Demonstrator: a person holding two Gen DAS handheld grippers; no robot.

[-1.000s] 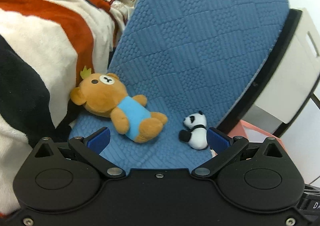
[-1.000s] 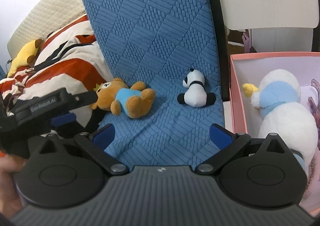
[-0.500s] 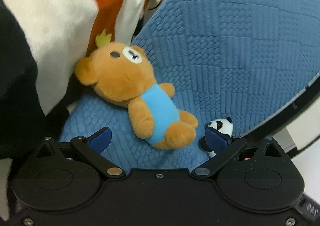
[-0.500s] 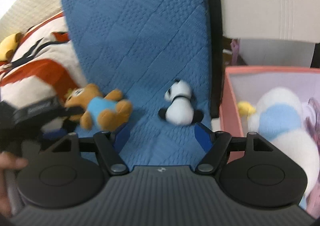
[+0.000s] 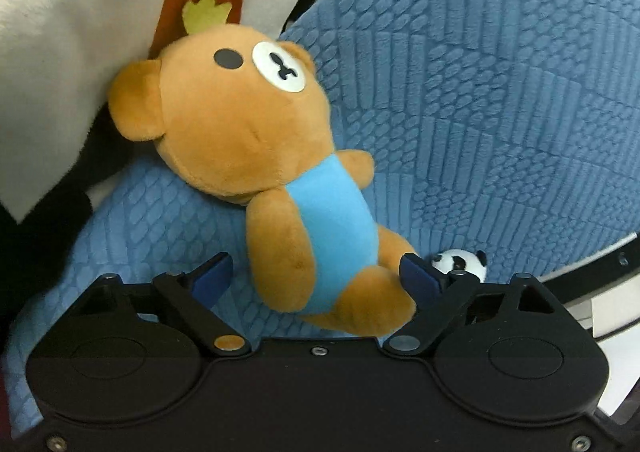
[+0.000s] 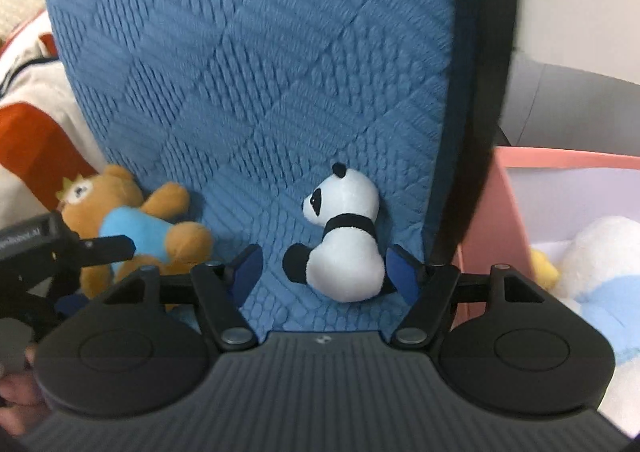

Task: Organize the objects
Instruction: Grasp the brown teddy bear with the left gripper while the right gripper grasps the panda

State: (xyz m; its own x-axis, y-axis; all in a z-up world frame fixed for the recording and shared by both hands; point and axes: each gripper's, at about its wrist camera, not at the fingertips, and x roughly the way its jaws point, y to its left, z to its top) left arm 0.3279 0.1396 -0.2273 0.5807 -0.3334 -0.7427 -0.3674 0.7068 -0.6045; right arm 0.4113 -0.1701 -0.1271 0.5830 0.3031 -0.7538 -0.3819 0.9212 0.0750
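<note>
Between the spread jaws of the left gripper (image 5: 316, 276) lies the brown bear (image 5: 280, 179), legs nearest, on the blue quilted cushion (image 5: 480, 99); closing on its blue belly rather than a foot should hold better. Likewise the right gripper (image 6: 324, 266) gapes around the panda (image 6: 344, 248), whose body deserves a centred squeeze. Farther right, the pink box (image 6: 560, 161) holds a white plush (image 6: 600, 264), cut off by the frame; the bear's far eye is hidden

The left claw (image 5: 316, 276) gapes around the brown bear's (image 5: 256, 155) legs on the blue cushion (image 5: 480, 91)
</note>
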